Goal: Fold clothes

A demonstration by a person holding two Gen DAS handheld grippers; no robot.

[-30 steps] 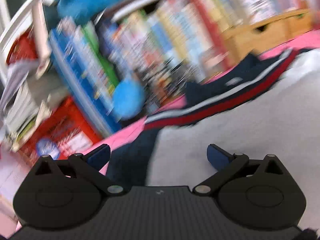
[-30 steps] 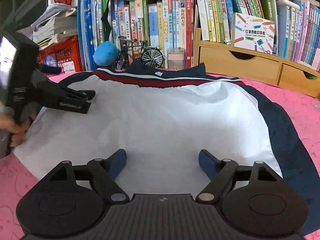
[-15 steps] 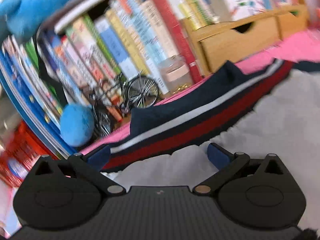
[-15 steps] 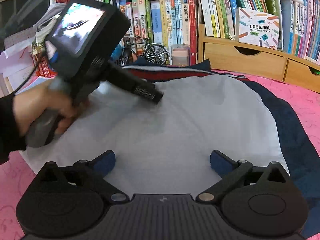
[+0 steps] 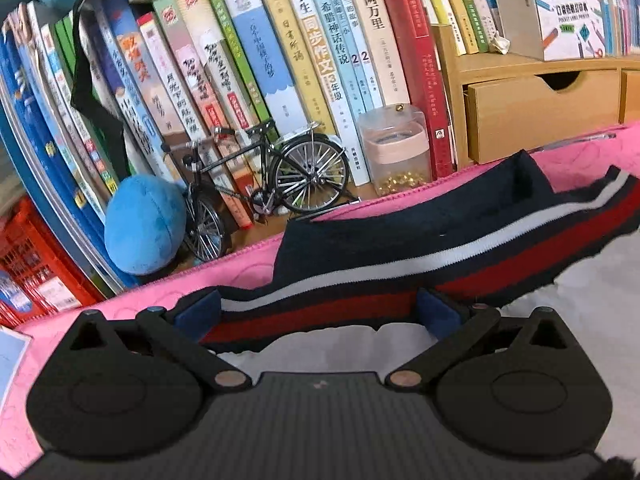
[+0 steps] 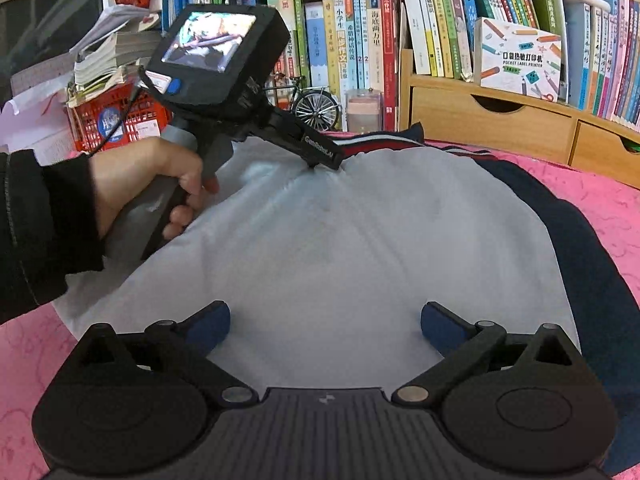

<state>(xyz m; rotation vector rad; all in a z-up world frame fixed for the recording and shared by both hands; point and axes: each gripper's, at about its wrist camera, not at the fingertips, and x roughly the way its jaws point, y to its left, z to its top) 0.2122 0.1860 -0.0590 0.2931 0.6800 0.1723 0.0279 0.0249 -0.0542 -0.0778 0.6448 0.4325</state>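
Left gripper (image 5: 316, 314): my fingers spread wide, tips pitched low.
Right gripper (image 6: 325, 326): fingers wide apart, level, nothing between.
Left hand (image 6: 152, 184): wrapped round the grip.

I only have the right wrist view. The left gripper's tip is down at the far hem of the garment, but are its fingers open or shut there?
Observer: Open. In the left wrist view the left gripper has its jaws spread, with the striped hem band lying between them.
Operator: What is just beyond that band?
Observer: A navy flap of the garment, then the pink mat edge.
Operator: Anything near that edge?
Observer: A model bicycle stands just past it, beside a blue plush ball.
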